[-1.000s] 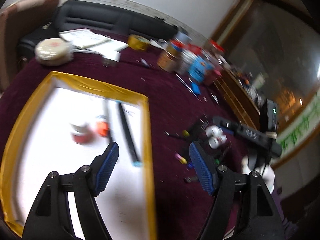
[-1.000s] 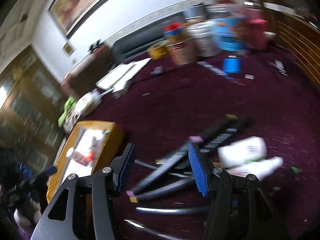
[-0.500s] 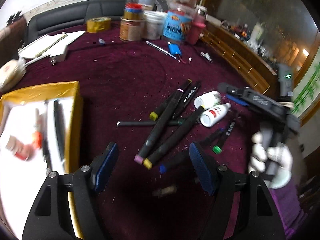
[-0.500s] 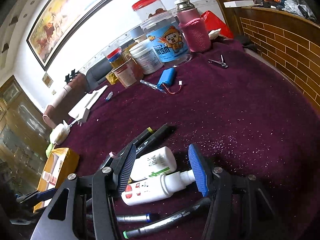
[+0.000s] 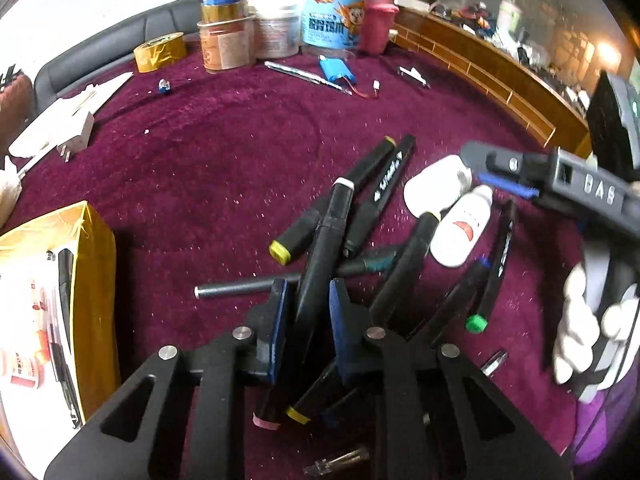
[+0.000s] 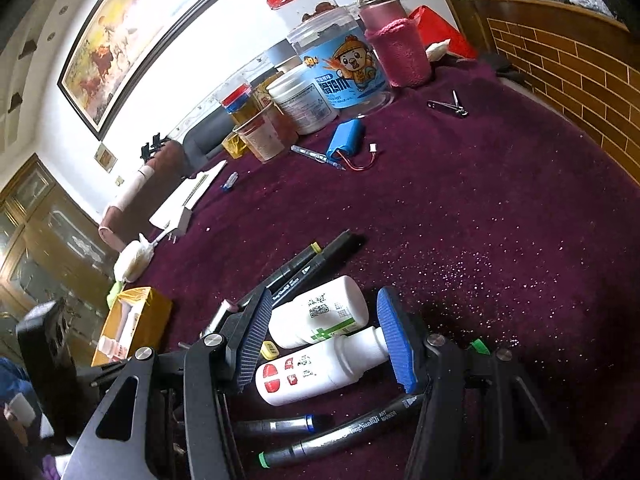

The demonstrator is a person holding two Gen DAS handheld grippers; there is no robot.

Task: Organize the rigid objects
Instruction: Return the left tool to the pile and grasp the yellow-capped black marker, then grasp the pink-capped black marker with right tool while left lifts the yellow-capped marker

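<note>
Left hand-held gripper (image 5: 306, 312) was closing its blue pads on a black marker (image 5: 324, 256) with a pink end cap, the pads already at both sides of its barrel, in the pile of markers near the middle of the desk (image 5: 208, 168), which was covered in dark red cloth. That marker lay across a grey pen (image 5: 240, 289) and beside a yellow-capped marker (image 5: 332, 204); a green-capped marker (image 5: 490, 280) lay to the right of the pile. Right hand-held gripper (image 6: 324, 336) stood half open, its jaws astride two white bottles lying on their sides: a squat bottle (image 6: 320, 312) with a green cross and, just nearer, a bottle with red marks (image 6: 316, 368) whose cap sat close to the right pad; I could not tell whether either pad pressed on them. In the left view a white-gloved hand (image 5: 588, 332) held that gripper at the desk's right side. A yellow box (image 5: 86, 280) stood at the left edge, with a small jar and a dark pen inside. Along the far edge stood jars, a large blue-labelled tub (image 6: 344, 76) and a pink flask (image 6: 394, 48); a blue battery pack (image 6: 346, 136) with red wire lay just in front of them, and nail clippers (image 6: 450, 106) lay toward the far right.
</note>
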